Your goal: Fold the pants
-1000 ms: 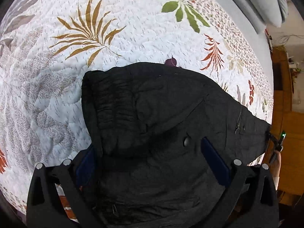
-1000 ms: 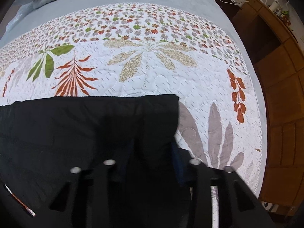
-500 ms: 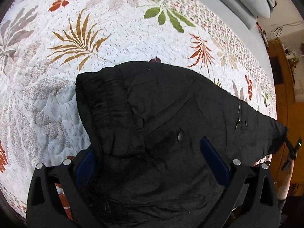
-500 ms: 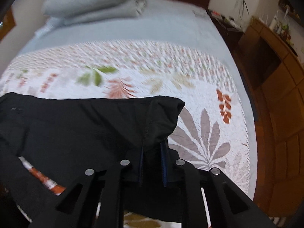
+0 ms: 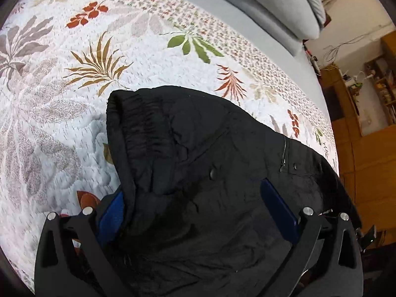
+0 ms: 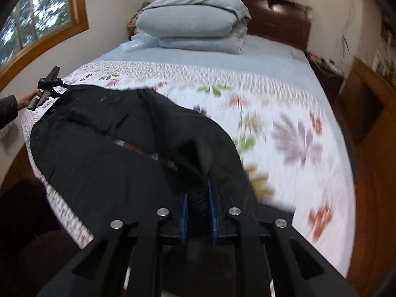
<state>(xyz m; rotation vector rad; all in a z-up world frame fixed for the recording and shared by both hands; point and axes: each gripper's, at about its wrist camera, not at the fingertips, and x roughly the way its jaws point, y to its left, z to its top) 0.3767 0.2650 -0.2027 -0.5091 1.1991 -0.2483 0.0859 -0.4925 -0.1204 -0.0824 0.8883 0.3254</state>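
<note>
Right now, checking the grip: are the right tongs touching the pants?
Touching. The right wrist view shows the right tongs shut on a bunched fold of the black pants.

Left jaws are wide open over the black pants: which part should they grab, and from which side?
Take the gathered elastic waistband, at its bunched corner. Come in from the quilt side on the left, since that edge lies free and ridged. The left gripper spans flat cloth now; the right gripper already pinches the pants.
</note>
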